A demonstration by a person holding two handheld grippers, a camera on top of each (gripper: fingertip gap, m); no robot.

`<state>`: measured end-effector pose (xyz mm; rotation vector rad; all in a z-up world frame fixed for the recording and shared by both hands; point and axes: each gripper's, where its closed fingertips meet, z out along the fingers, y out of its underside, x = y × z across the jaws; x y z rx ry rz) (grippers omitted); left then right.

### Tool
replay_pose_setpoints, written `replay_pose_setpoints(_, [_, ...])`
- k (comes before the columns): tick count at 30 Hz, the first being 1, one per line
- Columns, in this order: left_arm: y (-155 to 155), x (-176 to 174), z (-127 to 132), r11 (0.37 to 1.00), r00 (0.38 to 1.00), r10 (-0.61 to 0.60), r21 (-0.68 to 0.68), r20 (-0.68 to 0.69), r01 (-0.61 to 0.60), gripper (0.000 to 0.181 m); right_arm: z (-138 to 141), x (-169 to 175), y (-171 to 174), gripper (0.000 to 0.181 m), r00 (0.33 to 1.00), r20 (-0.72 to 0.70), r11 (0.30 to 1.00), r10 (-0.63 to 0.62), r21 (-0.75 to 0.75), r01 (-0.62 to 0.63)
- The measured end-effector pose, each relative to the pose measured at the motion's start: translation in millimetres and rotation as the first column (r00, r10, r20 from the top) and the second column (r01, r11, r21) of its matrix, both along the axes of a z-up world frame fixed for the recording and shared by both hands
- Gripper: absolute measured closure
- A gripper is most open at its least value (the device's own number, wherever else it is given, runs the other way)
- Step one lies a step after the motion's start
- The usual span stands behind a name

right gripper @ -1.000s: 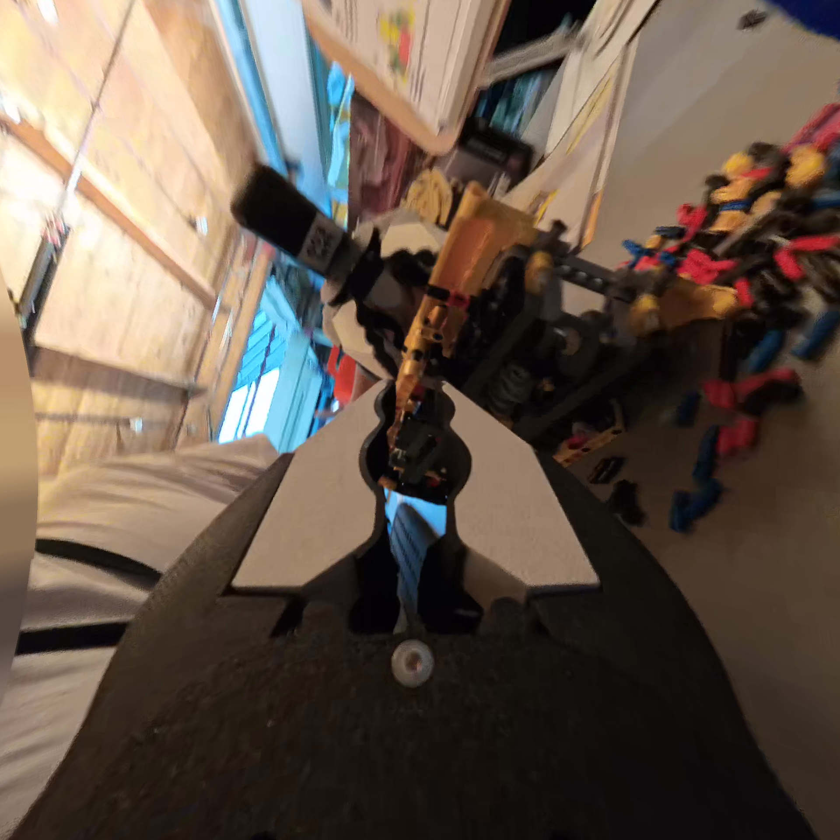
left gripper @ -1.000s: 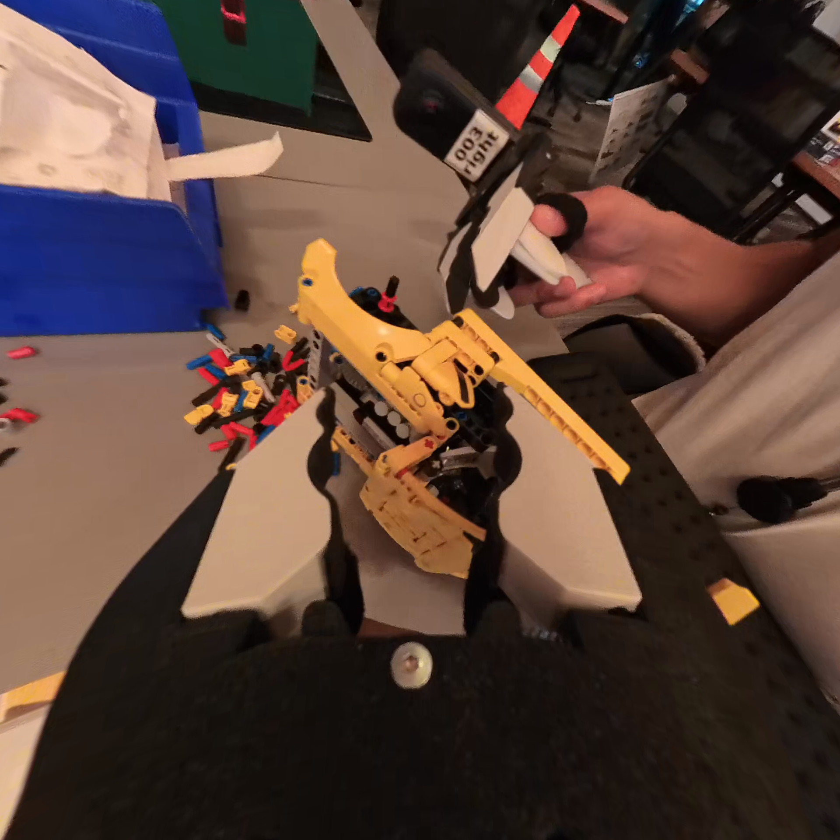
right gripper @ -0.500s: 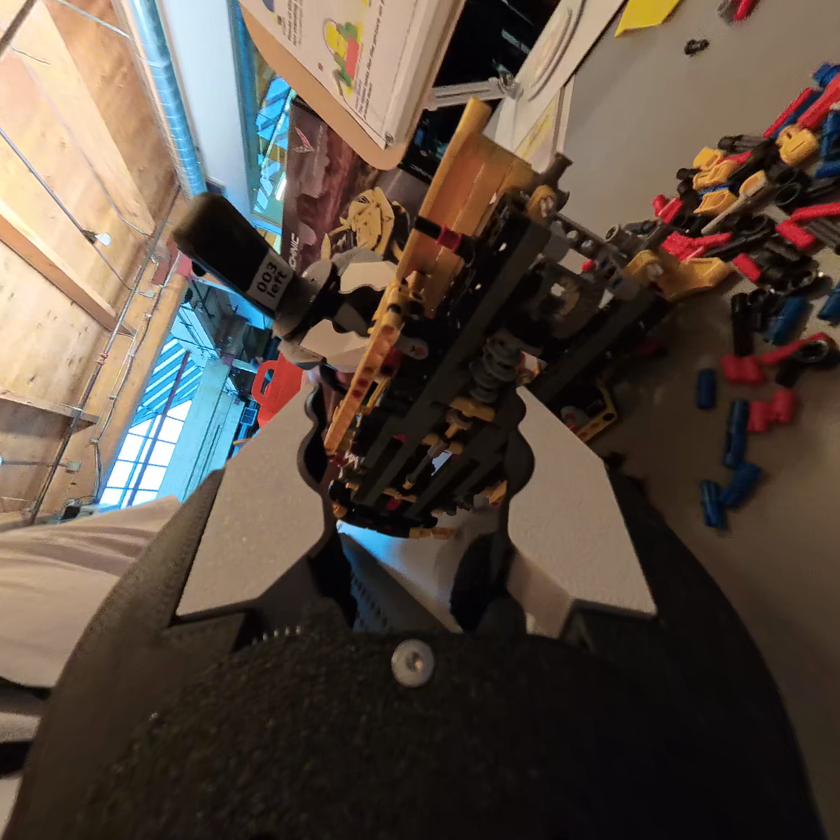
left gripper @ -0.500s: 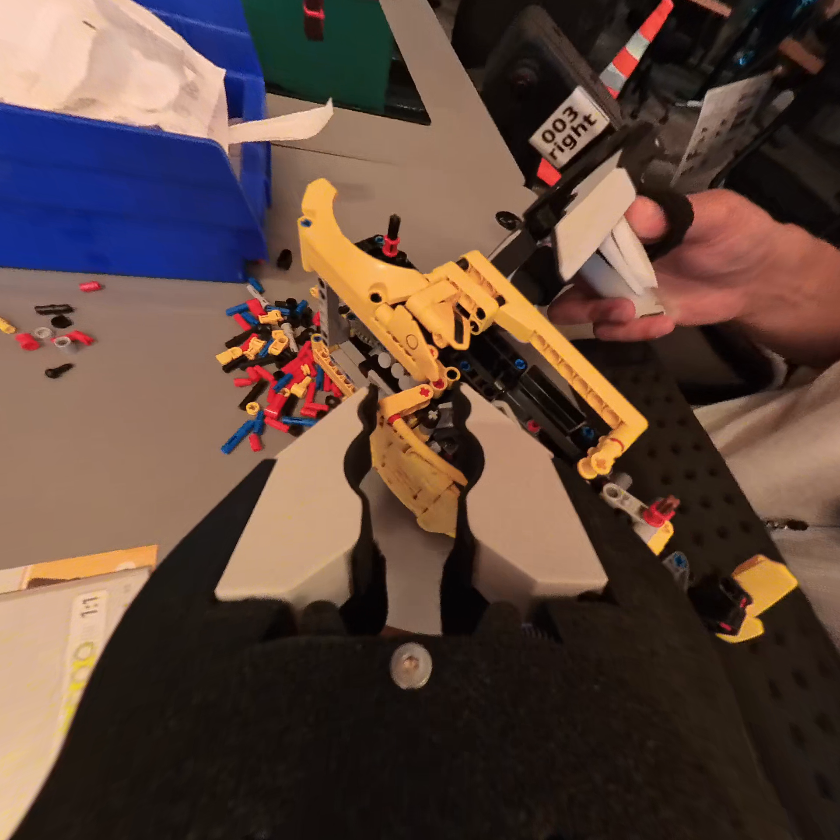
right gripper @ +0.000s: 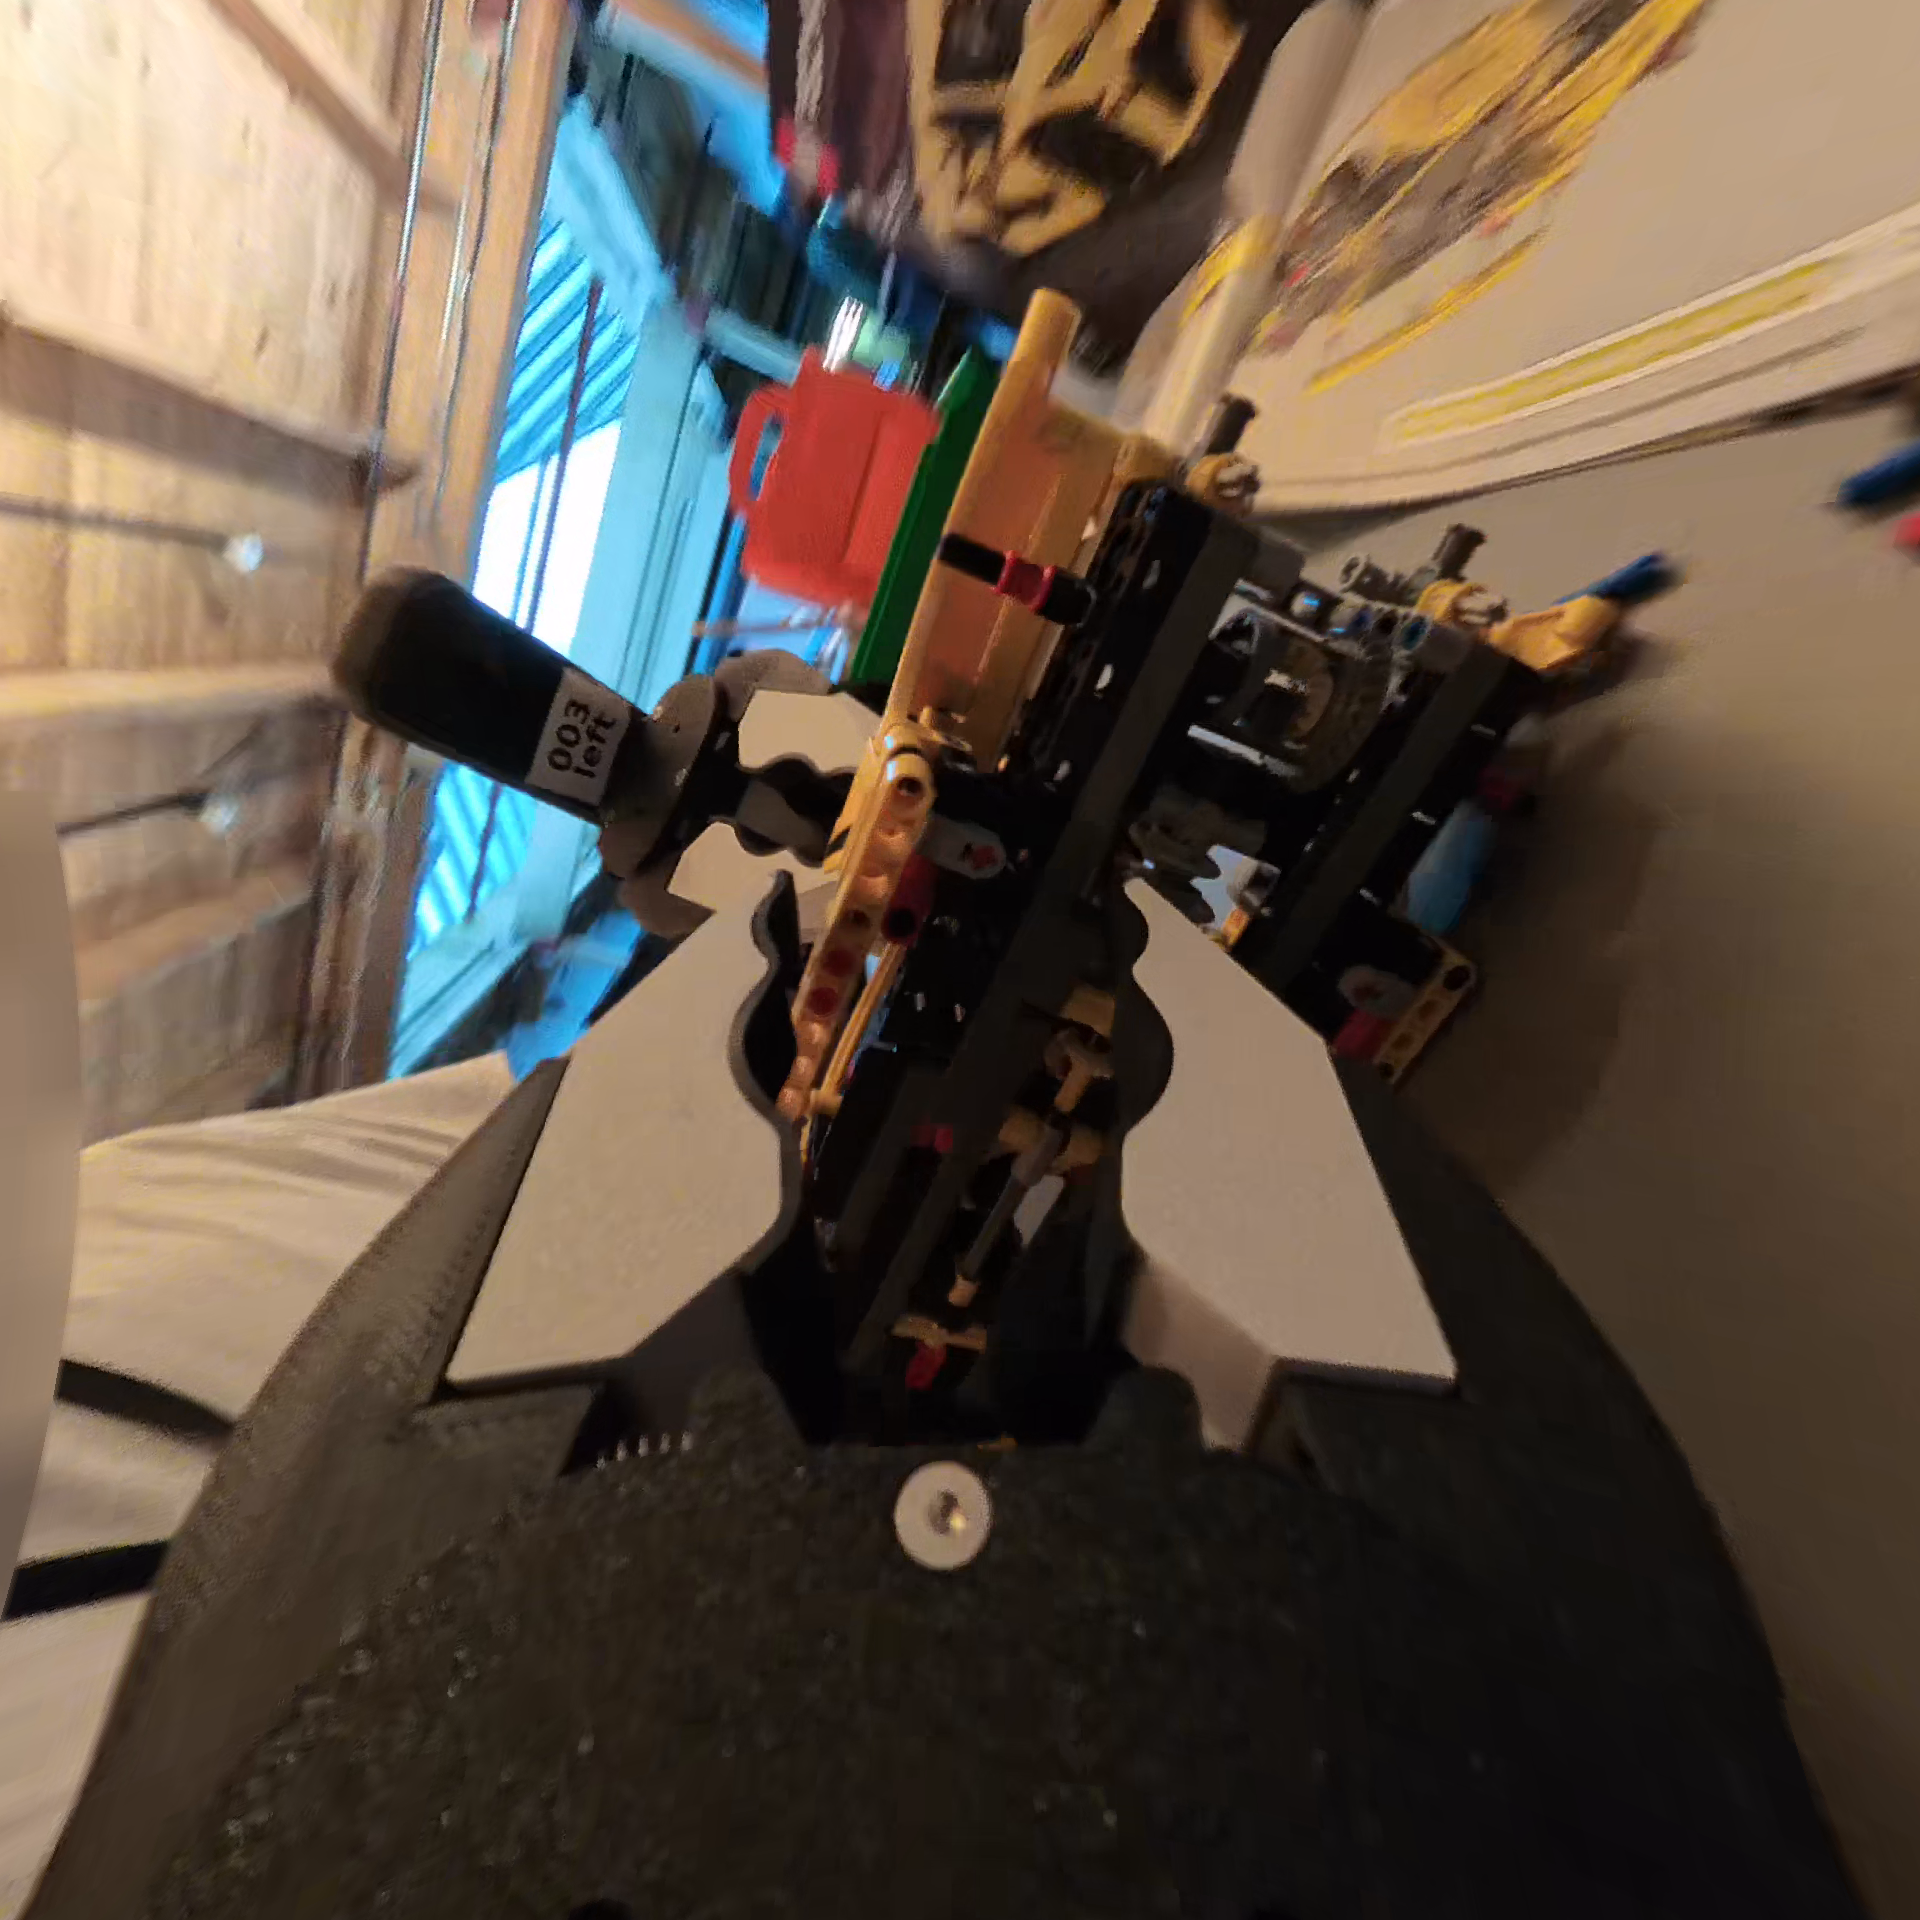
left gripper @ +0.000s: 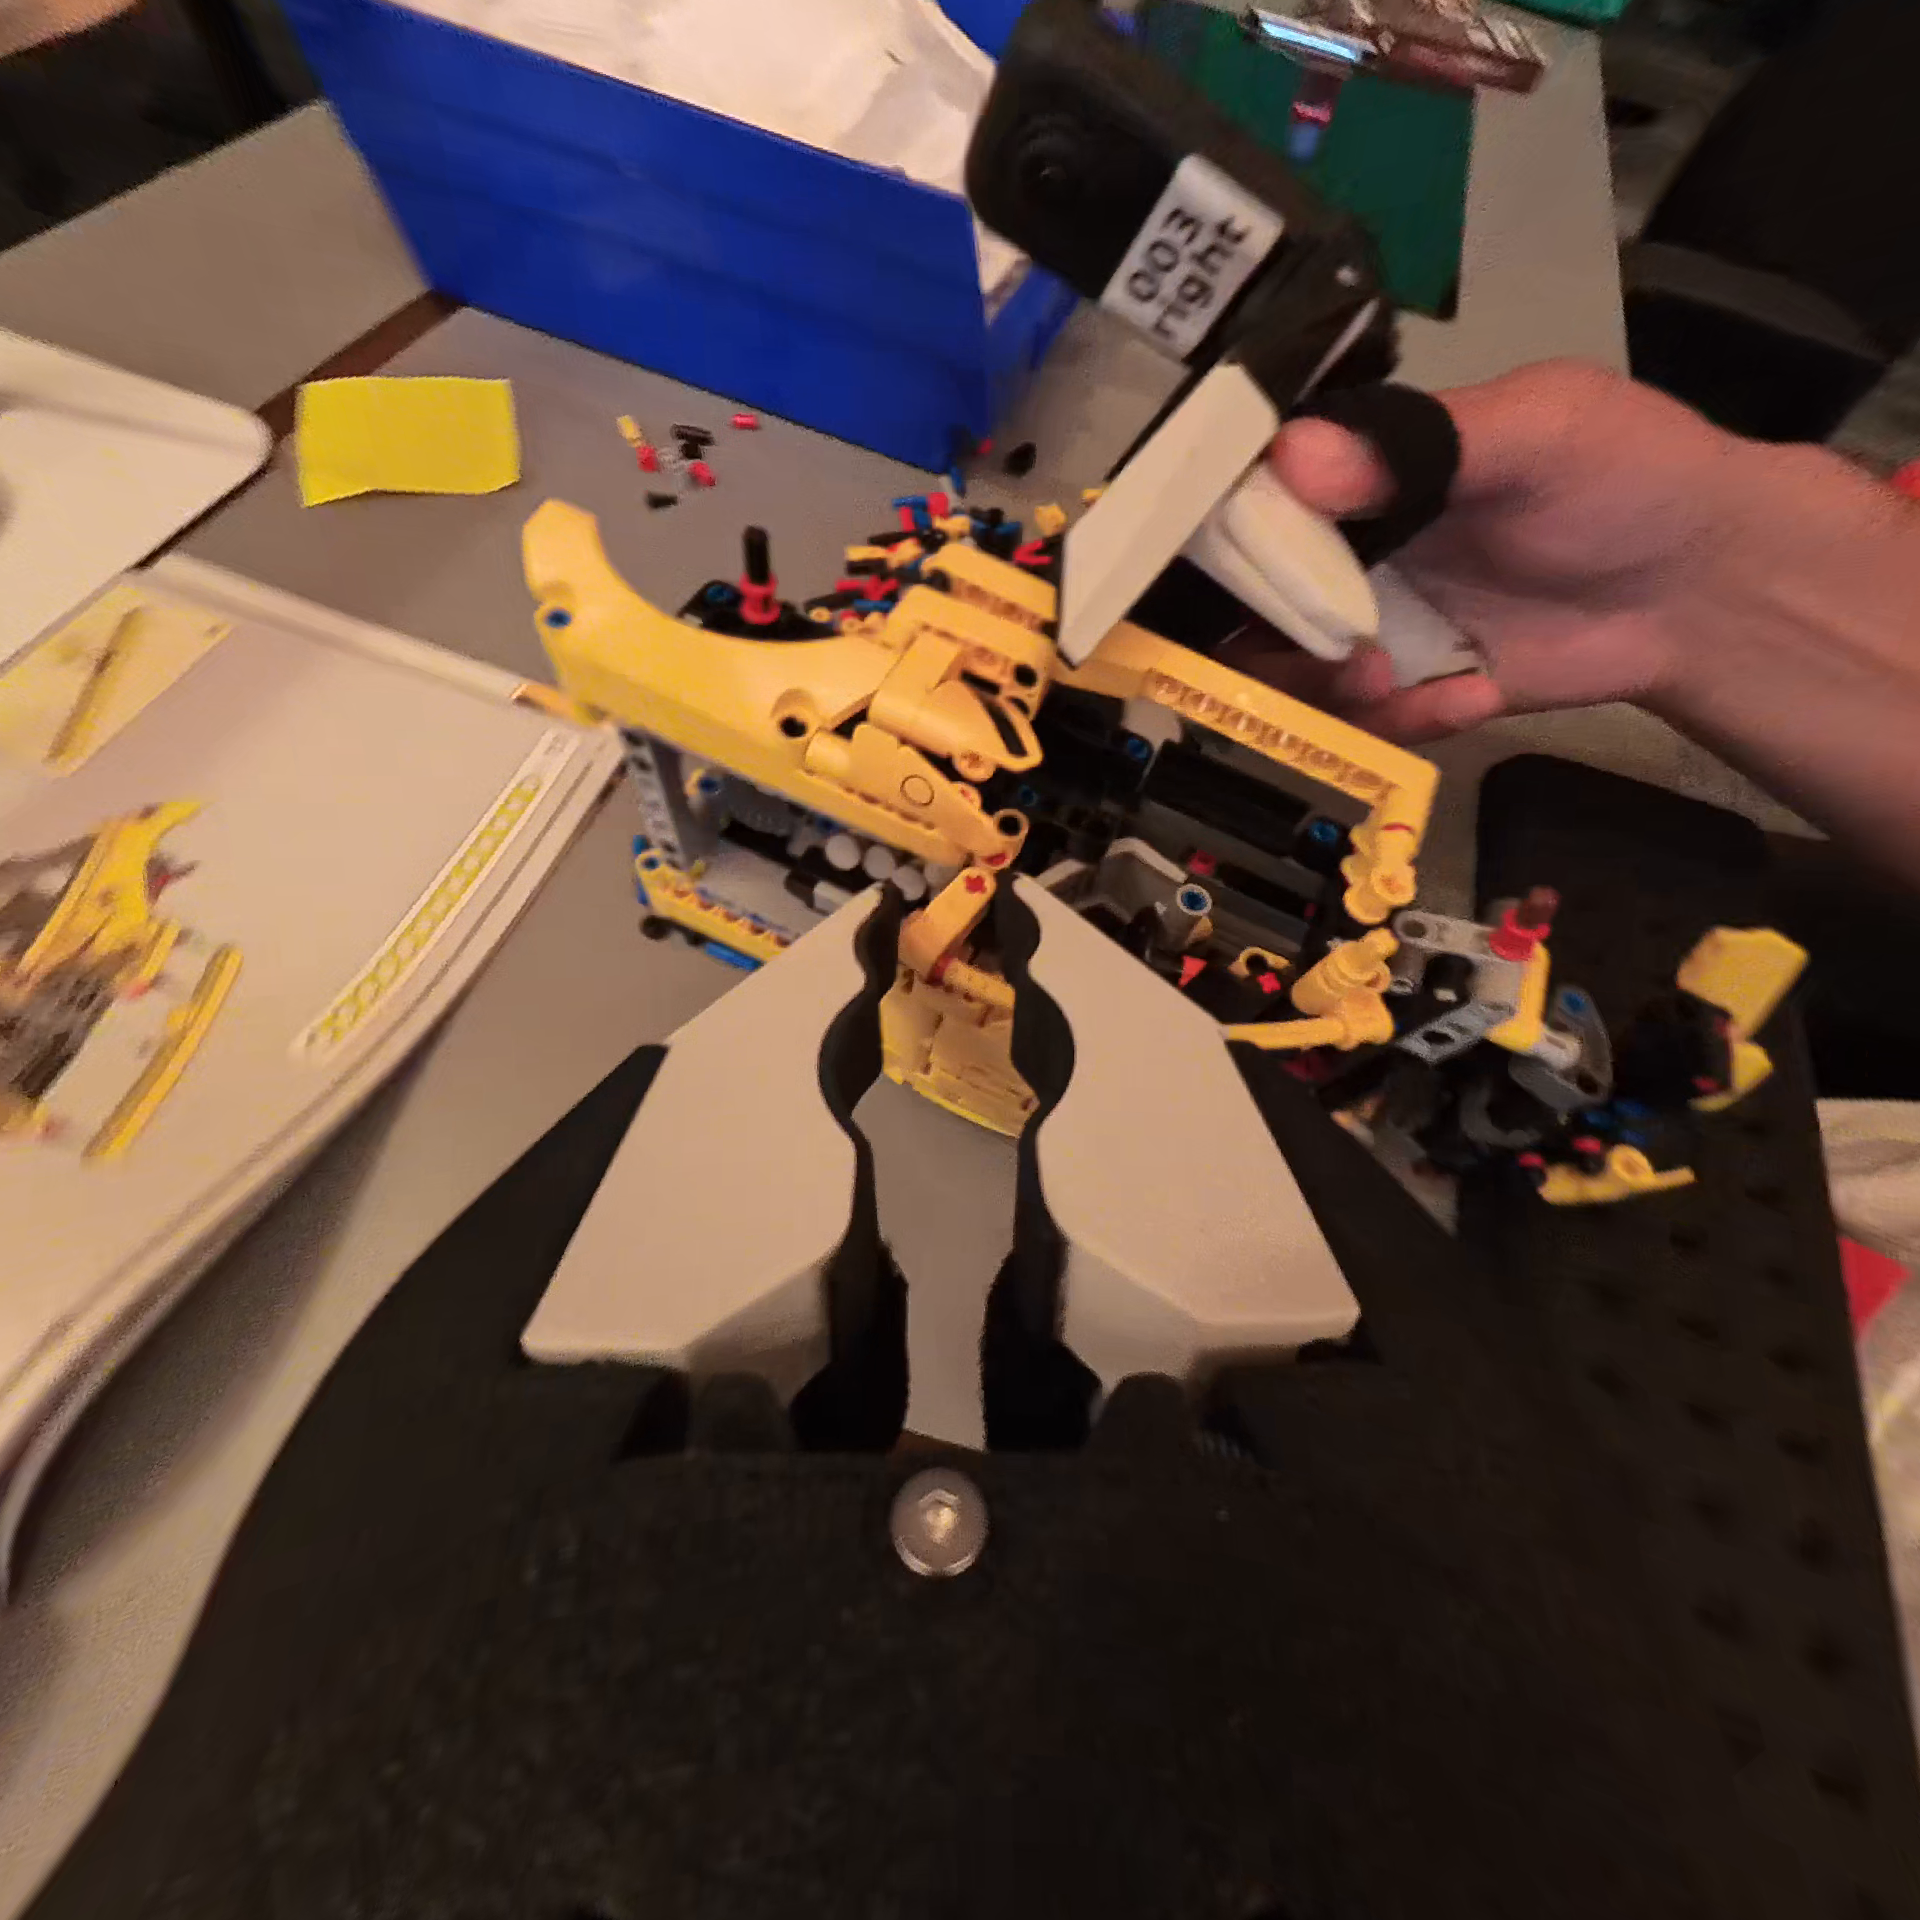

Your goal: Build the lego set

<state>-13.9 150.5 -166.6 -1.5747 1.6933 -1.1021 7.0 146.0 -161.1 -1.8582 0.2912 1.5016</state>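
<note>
left claw (left gripper: 948,940) clenched on yellow panel of lego model (left gripper: 935,717), model between its fingers over counter (left gripper: 499,997) | right claw (right gripper: 951,956) grasping model's black frame | white lettered tag on each claw body; printed booklet (left gripper: 239,883) left of left claw | loose pieces (left gripper: 935,530) beyond

The lego model (left gripper: 935,727) stands on the bench (left gripper: 436,561) at the middle. The left tongs (left gripper: 951,914) close on its near side; the right tongs (right gripper: 951,987) enclose its right end. An open instruction booklet (left gripper: 260,883) lies left of the model. A storage bin (left gripper: 675,229) sits at the far side, with loose lego pieces (left gripper: 935,520) scattered between bin and model. A smaller lego assembly (left gripper: 1507,1018) lies to the model's near right.
</note>
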Motion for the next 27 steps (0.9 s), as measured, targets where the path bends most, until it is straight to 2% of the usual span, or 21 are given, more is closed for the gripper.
replay_pose_setpoints(1, [-0.2,-13.3,2.7,0.999,0.999,0.033,-0.008,0.015,-0.033,0.168,1.6,-12.9,5.0,0.124,0.997,-0.018,0.997,0.078,0.007,-0.078])
replay_pose_setpoints(5, [8.4,-57.8,-3.1,0.978,0.978,0.203,0.039,0.038,-0.205,0.160,4.5,-61.1,21.7,0.131,0.941,-0.028,0.941,0.338,0.040,-0.337])
replay_pose_setpoints(9, [12.4,-74.2,-8.5,0.960,0.956,0.279,0.004,0.085,-0.281,0.158,3.8,-80.4,31.2,0.132,0.891,-0.074,0.894,0.449,0.029,-0.448])
replay_pose_setpoints(13, [16.5,-69.9,-5.6,0.958,0.953,0.280,0.035,0.111,-0.286,0.154,3.3,-74.1,34.3,0.134,0.882,-0.095,0.886,0.462,0.005,-0.464])
replay_pose_setpoints(17, [31.3,-71.1,18.3,0.955,0.956,0.255,0.116,0.147,-0.272,0.149,-0.3,-58.8,37.3,0.135,0.888,-0.122,0.894,0.443,-0.020,-0.448])
replay_pose_setpoints(21, [34.7,-52.4,42.2,0.970,0.978,0.134,0.179,0.163,-0.162,0.127,-1.6,-51.5,38.4,0.136,0.900,-0.138,0.906,0.414,-0.028,-0.422])
replay_pose_setpoints(23, [27.0,-37.8,34.8,0.967,0.994,0.043,0.244,0.096,-0.066,0.115,-2.4,-47.9,35.7,0.136,0.901,-0.133,0.906,0.412,-0.044,-0.421])
replay_pose_setpoints(25, [21.5,-27.5,24.1,0.952,0.999,-0.016,0.307,0.040,0.003,0.115,-0.8,-39.3,33.5,0.137,0.913,-0.119,0.915,0.391,-0.052,-0.399])
replay_pose_setpoints(27, [24.3,-19.7,14.5,0.937,1.000,-0.023,0.349,-0.001,0.022,0.116,7.3,-28.7,33.0,0.141,0.927,-0.127,0.932,0.353,-0.039,-0.360])
